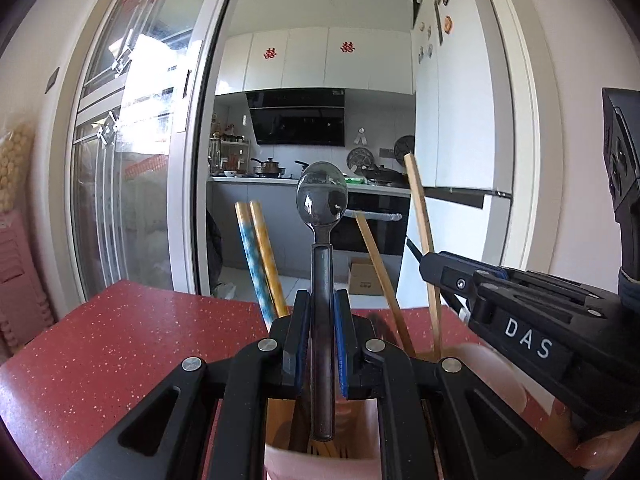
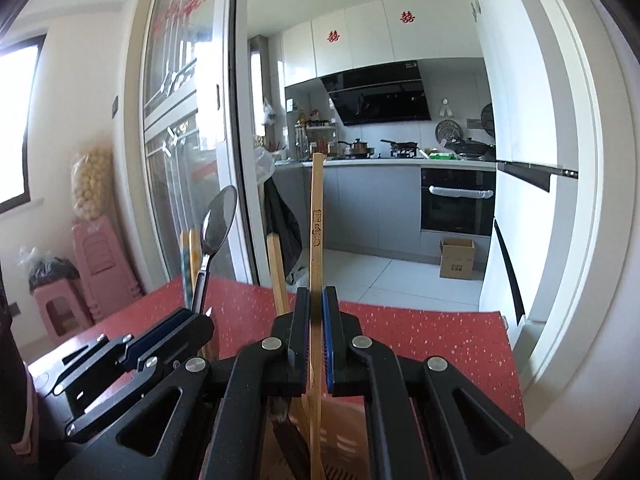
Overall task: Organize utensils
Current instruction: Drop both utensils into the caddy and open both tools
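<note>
"DAS" in white letters on the right gripper's body, read from the left wrist view. Red paper double-happiness characters on two white upper cabinets; red lettering on the glass sliding door, not legible. Dark characters printed down the shaft of the wooden chopstick; a mark on the cardboard box too small to read. Left gripper clamped narrow on the dark handle of a metal spoon: long axis upright, bowl at top, handle end down inside the pink utensil holder on the red speckled table. Right gripper pinched tight on the wooden chopstick, also upright, lower end in the same holder. Blue and yellow patterned chopsticks lean left in the holder; another plain wooden one leans beside them. Left view alone gives the "DAS" label. Right view alone shows stacked pink stools, a window at far left and the chopstick's printing.
</note>
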`<action>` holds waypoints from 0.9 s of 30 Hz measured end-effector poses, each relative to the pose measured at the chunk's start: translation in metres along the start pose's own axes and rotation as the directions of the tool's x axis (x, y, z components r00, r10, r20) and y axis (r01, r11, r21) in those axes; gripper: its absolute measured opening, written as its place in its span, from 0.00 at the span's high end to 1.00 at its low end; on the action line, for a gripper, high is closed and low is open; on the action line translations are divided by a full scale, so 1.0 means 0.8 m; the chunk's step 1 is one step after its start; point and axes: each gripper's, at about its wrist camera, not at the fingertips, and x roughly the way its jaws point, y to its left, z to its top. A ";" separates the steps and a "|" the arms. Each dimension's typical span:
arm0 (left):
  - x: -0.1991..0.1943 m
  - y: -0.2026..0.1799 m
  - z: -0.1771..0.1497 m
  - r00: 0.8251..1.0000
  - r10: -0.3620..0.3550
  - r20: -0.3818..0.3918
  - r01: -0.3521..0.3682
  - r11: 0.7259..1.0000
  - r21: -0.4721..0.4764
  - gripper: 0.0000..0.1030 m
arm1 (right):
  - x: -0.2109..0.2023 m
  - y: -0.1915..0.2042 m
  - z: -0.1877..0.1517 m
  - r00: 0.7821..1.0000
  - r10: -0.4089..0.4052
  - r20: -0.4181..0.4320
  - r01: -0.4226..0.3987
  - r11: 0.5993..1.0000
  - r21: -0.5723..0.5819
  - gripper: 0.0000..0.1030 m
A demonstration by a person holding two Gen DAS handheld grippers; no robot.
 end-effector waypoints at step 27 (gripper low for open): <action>-0.044 0.028 -0.001 0.990 0.026 -0.136 -0.024 1.000 0.019 0.59 | -0.034 -0.004 -0.026 0.986 0.039 -0.163 -0.035 0.999 0.033 0.53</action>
